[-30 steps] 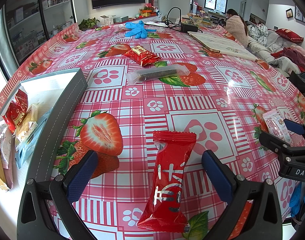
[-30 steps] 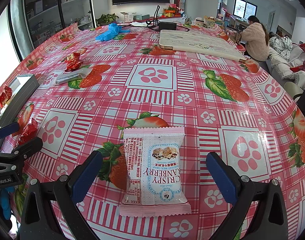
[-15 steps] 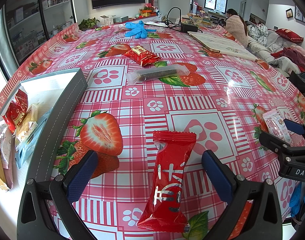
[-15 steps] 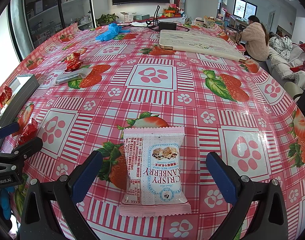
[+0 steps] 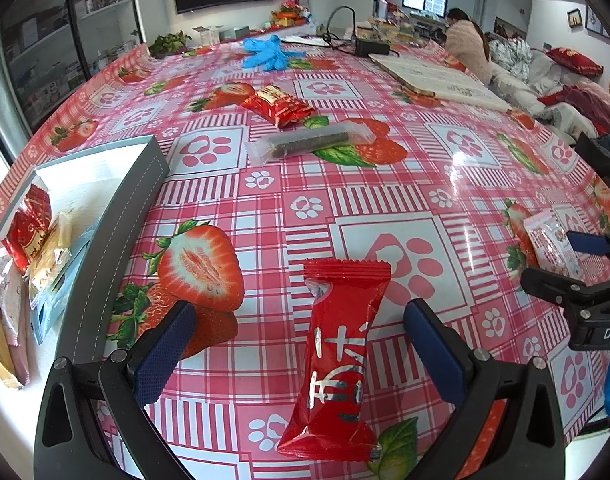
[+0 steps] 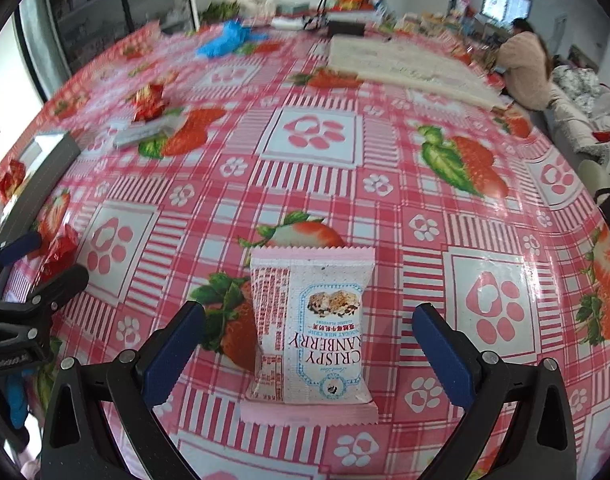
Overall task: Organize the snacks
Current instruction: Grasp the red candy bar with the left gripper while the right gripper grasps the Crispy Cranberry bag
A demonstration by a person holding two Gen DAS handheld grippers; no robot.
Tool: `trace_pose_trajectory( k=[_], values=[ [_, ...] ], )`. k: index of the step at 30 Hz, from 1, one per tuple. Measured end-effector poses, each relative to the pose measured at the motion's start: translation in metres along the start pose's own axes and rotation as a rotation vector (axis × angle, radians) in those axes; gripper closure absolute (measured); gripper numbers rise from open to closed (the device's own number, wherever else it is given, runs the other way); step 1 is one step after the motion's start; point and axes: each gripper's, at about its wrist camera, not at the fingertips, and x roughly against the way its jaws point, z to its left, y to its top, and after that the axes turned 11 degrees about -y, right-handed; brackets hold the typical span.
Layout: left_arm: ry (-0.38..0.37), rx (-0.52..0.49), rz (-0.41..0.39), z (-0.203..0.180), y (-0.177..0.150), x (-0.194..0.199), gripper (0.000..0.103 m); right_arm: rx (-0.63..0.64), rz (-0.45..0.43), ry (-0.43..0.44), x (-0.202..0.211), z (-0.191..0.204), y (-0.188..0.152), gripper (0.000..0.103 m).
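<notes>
Left wrist view: your left claw (image 5: 299,346) is spread wide with the red snack packet (image 5: 337,364) lying flat between its fingers, untouched. Your right claw (image 6: 309,350) is equally wide apart around the pink cranberry crisp packet (image 6: 311,334). The grey tray (image 5: 117,240) with sorted snacks sits just to your left.

Both wrappers are thin, glossy and flat on a slick cloth, so I'd expect the fingers to skid them along or pinch only a crimped edge if you close too high. The two claws stand near each other, so a sweep toward the tray could clip one.

The worktop (image 5: 385,184) wears a shiny strawberry-and-paw tablecloth; a clear-wrapped bar (image 5: 311,145) and another red packet (image 5: 277,105) wait farther off. A television and a seated person fill the room behind.
</notes>
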Motion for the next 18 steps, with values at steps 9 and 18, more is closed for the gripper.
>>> trace_pose_trajectory(
  k=[9,18],
  values=[
    [-0.019,-0.011,0.147,-0.006,0.005,-0.001,0.001,0.007,0.111,-0.008,-0.007,0.004,0.010,0.000],
    [-0.061,-0.049,0.151,-0.021,0.010,0.009,0.081,-0.012,0.084,-0.010,0.009,0.004,0.008,0.061]
  ],
)
